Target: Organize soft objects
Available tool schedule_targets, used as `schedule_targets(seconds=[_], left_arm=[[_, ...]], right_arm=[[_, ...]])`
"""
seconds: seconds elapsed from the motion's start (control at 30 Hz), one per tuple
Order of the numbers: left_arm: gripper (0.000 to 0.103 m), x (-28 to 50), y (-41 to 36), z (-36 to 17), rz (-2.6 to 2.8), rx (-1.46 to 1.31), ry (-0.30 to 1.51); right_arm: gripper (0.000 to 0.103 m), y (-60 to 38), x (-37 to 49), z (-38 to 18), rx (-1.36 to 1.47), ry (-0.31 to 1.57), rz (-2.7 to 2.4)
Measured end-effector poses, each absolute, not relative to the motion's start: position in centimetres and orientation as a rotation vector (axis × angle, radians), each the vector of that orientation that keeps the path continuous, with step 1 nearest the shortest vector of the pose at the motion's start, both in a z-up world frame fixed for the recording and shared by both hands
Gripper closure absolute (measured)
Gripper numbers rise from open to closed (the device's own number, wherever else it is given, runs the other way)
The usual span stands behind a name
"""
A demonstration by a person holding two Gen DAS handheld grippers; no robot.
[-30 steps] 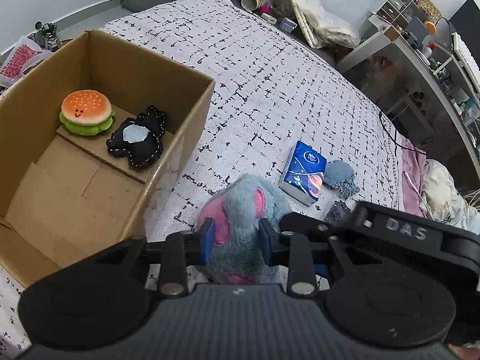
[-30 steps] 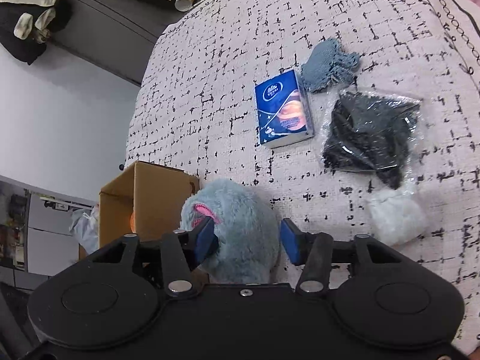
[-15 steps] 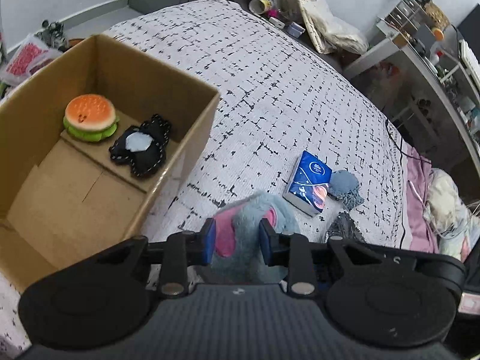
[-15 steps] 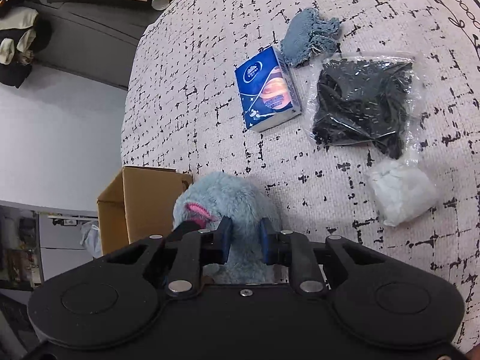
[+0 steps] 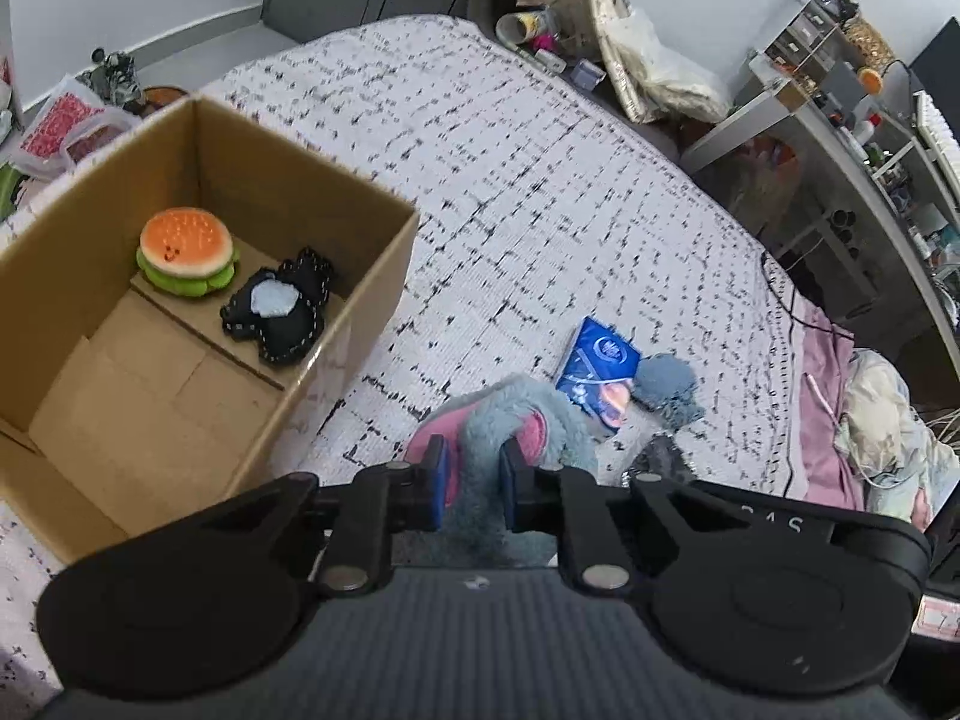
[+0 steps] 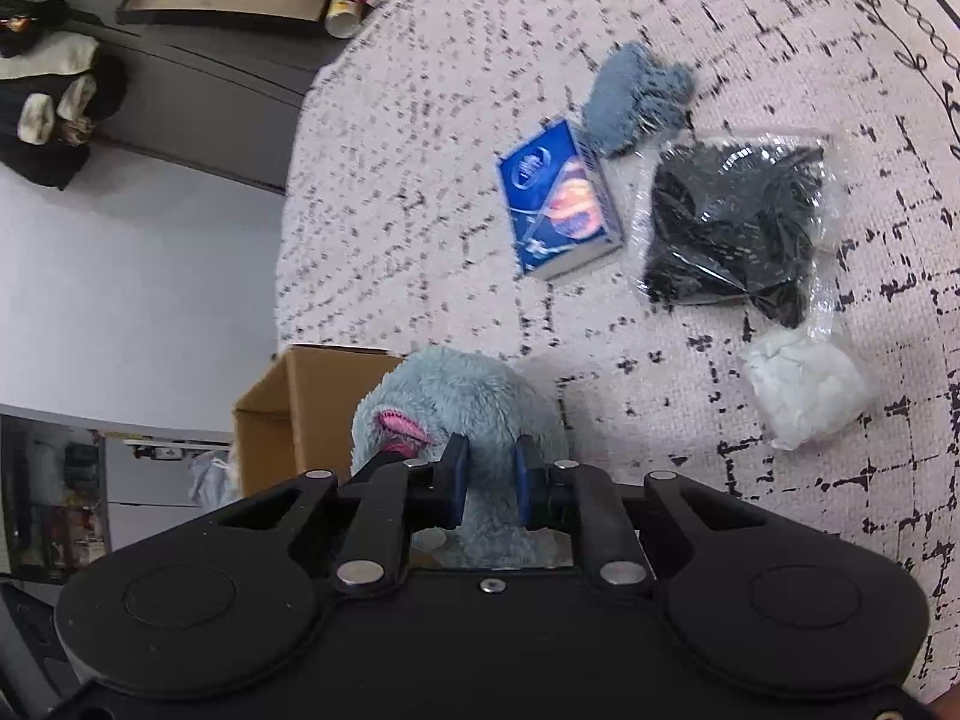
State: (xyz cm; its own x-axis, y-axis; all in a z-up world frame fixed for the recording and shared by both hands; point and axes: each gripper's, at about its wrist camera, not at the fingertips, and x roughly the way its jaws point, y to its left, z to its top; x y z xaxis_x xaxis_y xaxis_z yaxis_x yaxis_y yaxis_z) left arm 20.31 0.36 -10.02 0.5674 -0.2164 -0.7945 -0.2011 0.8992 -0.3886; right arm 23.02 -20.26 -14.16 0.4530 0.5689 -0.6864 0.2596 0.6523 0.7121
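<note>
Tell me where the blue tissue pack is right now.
The blue tissue pack lies on the bedspread, touching the grey-blue cloth, left of the bagged black item in the right wrist view.

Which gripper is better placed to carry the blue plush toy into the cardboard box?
Probably left: the left gripper, closing on the plush toy, sits beside the cardboard box; the right gripper is farther away.
</note>
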Motion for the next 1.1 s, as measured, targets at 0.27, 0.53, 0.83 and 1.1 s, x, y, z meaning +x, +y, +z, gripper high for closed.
schedule_targets(seconds=[0.27,0.53,0.83,1.1], left_arm=[[0.087,19.0,1.0,-6.8,-0.023,-0.473,0.923],[0.092,17.7,1.5,-5.1,-0.033,-0.472,0.884],[0.092,16.1,2.4,-3.0,-0.031,-0.449,0.832],[0.093,14.8,4.2,-2.3,-0.014,-0.447,0.808]], right_arm=[[0.084,-20.1,22.4,-11.8,0.875,1.07,0.308],[0.086,-19.5,21.6,-10.3,0.836,1.018,0.357],[0.087,-18.9,20.5,-8.4,0.813,0.942,0.444],[0.087,-17.1,19.6,-7.5,0.773,0.909,0.51]])
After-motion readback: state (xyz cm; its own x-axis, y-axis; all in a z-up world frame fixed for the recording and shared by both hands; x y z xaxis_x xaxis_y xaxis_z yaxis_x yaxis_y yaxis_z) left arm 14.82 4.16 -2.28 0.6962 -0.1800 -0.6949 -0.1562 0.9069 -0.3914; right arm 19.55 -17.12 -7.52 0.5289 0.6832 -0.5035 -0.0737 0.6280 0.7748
